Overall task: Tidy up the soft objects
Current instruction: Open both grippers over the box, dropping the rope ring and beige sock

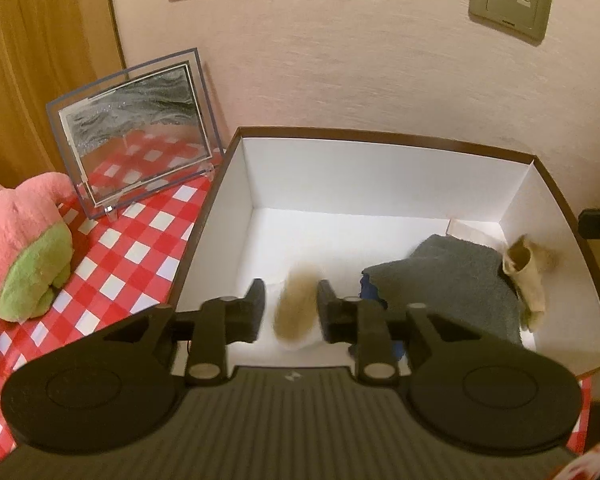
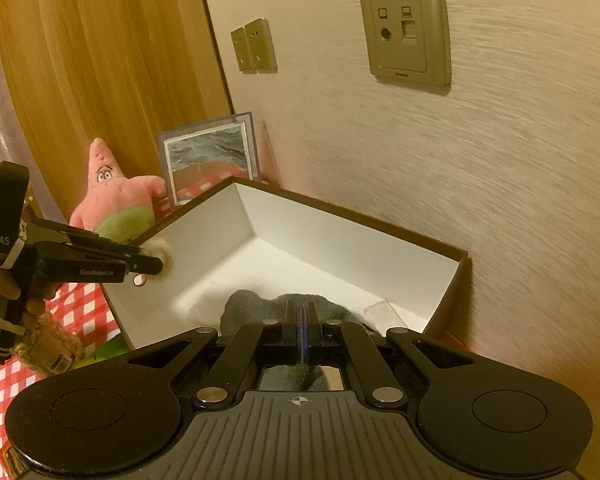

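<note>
Hovering over the white box [image 1: 380, 172], the left tool [image 1: 291, 304] stands open around a blurred tan furry toy [image 1: 296, 308]; right tool [image 2: 300, 320] closed.

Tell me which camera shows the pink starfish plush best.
The right wrist view: the pink starfish plush shows whole there, pointed head, eyes and green shorts, beyond the box. The left wrist view cuts it off at the left edge, showing only an arm, belly and green shorts, no face.
</note>
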{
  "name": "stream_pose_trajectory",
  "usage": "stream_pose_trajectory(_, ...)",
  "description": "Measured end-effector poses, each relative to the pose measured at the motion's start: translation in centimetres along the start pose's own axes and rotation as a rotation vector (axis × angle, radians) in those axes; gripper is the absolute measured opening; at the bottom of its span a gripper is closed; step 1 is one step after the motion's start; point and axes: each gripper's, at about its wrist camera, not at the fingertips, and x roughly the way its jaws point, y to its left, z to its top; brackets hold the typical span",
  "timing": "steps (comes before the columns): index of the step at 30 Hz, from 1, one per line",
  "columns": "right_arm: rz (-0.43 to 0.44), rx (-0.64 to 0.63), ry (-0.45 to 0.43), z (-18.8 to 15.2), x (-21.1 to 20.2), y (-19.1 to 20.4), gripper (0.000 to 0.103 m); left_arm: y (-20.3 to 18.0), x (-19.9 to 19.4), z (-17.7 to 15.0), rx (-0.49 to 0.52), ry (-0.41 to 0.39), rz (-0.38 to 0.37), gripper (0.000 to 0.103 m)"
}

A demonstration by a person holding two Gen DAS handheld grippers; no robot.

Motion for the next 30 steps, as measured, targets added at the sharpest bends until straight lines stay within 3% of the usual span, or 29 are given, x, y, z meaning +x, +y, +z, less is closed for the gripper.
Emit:
stream_pose_trajectory(9,0.003,0.026,0.004,-0.1,-0.3,-0.1,0.001,0.0,-0.8,0.0,-0.008,-0.006,0.003,0.048)
stream_pose_trajectory(24,-0.008,-0.001,0.021,-1.1,-1.6,1.1,0.004,0.1,-6.2,-1.3,-0.081,-0.063,-0.008,0.052)
stream_pose_trajectory(26,-0.006,0.0,0.019,-1.3,-2.1,1.4,0.014,0.3,-7.6,-2.1,-0.1,-0.071,-0.009,0.054)
stream_pose_trajectory(28,-0.001,0.005,0.012,-1.7,-2.7,1.6,0.051,0.5,-9.0,-2.9,-0.119,-0.079,-0.01,0.054)
stream_pose_trajectory(30,0.006,0.016,-0.016,-2.0,-3.5,1.9,0.063,0.8,-10.8,-4.2,-0.134,-0.091,-0.006,0.054)
